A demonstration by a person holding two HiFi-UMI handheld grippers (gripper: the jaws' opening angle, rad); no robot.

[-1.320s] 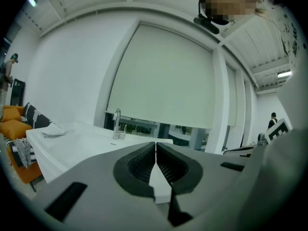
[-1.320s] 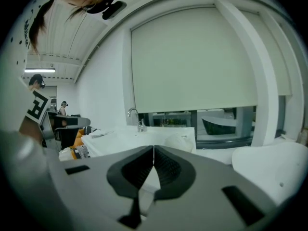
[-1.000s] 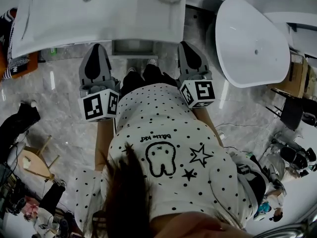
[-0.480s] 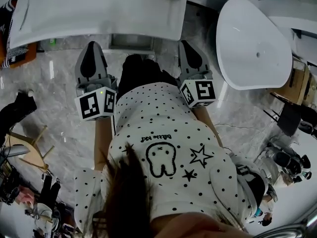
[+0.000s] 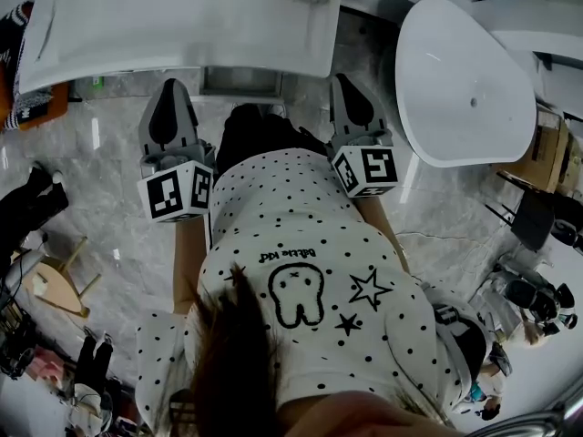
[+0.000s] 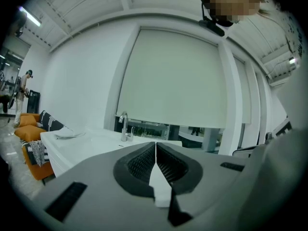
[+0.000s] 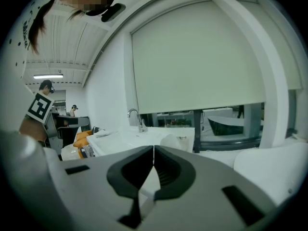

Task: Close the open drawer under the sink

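Grey marble floor (image 5: 109,153) fills the head view, with a white sink counter (image 5: 228,25) across the top and a white freestanding bathtub (image 5: 465,80) to the right. A person in a polka-dot top (image 5: 301,244) stands facing the counter. The drawer (image 5: 241,82) shows as a grey strip poking out past the counter's front edge. It lies between the left gripper (image 5: 172,87) and the right gripper (image 5: 342,82), apart from both sets of fingers. Each gripper view looks over the countertop toward a faucet (image 6: 124,126). The left gripper's dark ribbed pads (image 6: 142,162) are pressed together on nothing, and the right gripper's jaws are likewise closed and empty.
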